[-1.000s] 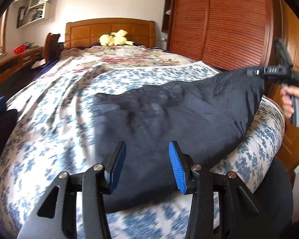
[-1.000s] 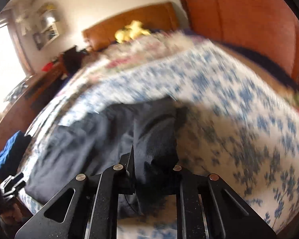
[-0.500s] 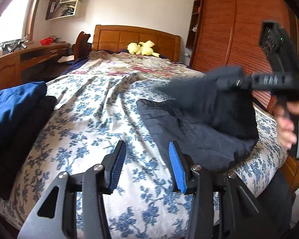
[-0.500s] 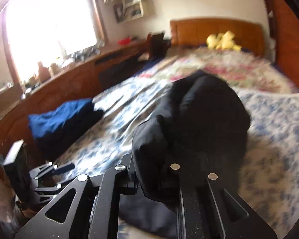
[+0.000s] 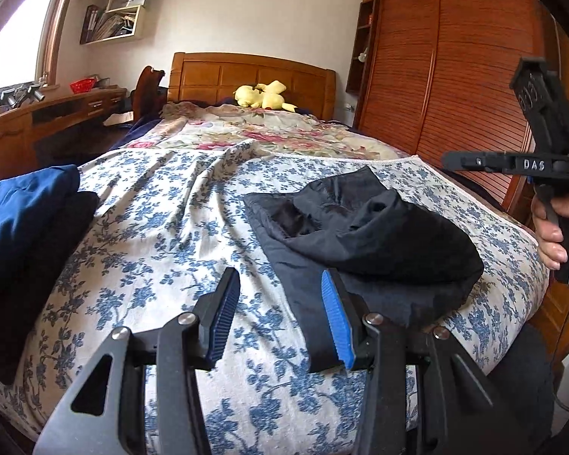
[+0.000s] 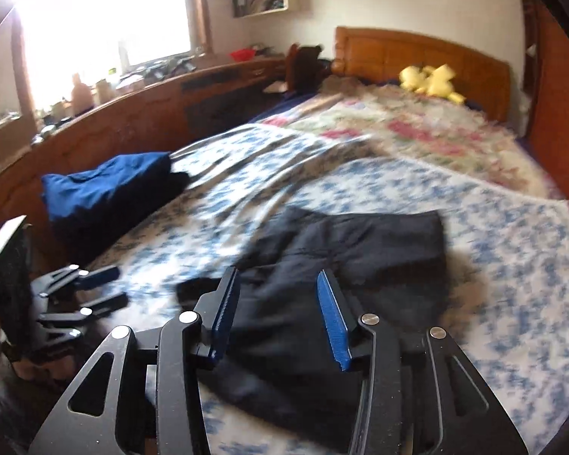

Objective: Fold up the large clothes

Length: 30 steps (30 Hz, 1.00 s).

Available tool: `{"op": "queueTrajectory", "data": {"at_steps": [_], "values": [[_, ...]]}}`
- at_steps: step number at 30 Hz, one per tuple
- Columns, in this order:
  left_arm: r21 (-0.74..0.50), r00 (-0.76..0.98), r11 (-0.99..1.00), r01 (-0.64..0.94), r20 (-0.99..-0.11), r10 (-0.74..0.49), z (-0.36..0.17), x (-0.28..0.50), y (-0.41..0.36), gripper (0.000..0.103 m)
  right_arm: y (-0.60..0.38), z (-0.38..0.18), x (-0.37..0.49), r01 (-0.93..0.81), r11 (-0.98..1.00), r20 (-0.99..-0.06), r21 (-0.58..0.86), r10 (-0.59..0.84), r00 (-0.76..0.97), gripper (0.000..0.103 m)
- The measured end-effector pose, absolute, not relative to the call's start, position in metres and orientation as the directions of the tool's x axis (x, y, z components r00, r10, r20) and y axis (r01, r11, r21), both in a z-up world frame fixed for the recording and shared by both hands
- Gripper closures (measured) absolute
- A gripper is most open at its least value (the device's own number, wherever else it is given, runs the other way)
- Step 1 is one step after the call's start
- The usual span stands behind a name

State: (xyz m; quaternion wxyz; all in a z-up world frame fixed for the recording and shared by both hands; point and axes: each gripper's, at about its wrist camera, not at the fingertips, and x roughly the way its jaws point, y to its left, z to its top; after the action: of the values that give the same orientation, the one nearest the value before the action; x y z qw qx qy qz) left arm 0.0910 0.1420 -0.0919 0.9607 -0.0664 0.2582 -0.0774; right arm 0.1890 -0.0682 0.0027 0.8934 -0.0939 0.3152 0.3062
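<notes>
The dark garment (image 5: 364,235) lies loosely folded on the bed (image 5: 163,227), near its foot and well apart from the yellow plush toy (image 5: 263,95) at the headboard. The right claw (image 6: 280,314) has just been opening; its jaws stand apart above the garment, gripping nothing. The left claw (image 5: 280,322) hangs open and empty just beside the garment's near edge. A blue folded pile (image 5: 22,204) sits at the bed's left edge.

We see a wooden headboard (image 5: 252,76) against a pale wall (image 5: 254,7). Right of it stands a slatted wooden wardrobe (image 5: 455,76); left, wall shelves (image 5: 113,7) and a bright window (image 6: 102,11).
</notes>
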Motion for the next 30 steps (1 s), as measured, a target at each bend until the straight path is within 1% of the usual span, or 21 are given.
{"op": "queueTrajectory", "data": {"at_steps": [1,5,7,11,15,19,22,25,30], "values": [[-0.165,0.854,0.979,0.118,-0.486,-0.185,-0.092,0.092,0.139,0.060,-0.077,0.000,0.192,-0.593,0.805,-0.625,0.017,0.471,0.622,0.060],[-0.168,0.858,0.979,0.119,-0.478,-0.186,-0.089,0.096,0.128,0.060,-0.103,-0.033,0.206,-0.571,0.821,-0.695,-0.012,0.404,0.595,0.060],[-0.170,0.862,0.979,0.110,-0.474,-0.179,-0.088,0.097,0.124,0.059,-0.112,-0.058,0.213,-0.586,0.810,-0.734,0.016,0.407,0.543,0.060],[-0.158,0.870,0.984,0.080,-0.470,-0.147,-0.083,0.095,0.114,0.059,-0.115,-0.098,0.212,-0.644,0.759,-0.766,0.093,0.468,0.441,0.059],[-0.142,0.868,0.989,0.035,-0.486,-0.101,-0.079,0.092,0.104,0.059,-0.107,-0.111,0.196,-0.696,0.718,-0.741,0.001,0.467,0.482,0.059],[-0.131,0.854,0.991,-0.007,-0.516,-0.062,-0.076,0.091,0.092,0.058,-0.107,-0.112,0.198,-0.722,0.691,-0.729,0.036,0.512,0.454,0.059],[-0.112,0.852,0.993,-0.036,-0.523,-0.028,-0.072,0.085,0.081,0.058,-0.112,-0.112,0.204,-0.743,0.666,-0.721,0.063,0.545,0.428,0.059],[-0.119,0.847,0.992,-0.045,-0.530,-0.025,-0.069,0.083,0.071,0.058,-0.113,-0.112,0.206,-0.759,0.648,-0.711,0.068,0.565,0.419,0.059],[-0.100,0.819,0.994,-0.042,-0.573,-0.023,-0.075,0.089,0.056,0.058,-0.126,-0.107,0.200,-0.755,0.651,-0.693,0.081,0.581,0.427,0.059]]}}
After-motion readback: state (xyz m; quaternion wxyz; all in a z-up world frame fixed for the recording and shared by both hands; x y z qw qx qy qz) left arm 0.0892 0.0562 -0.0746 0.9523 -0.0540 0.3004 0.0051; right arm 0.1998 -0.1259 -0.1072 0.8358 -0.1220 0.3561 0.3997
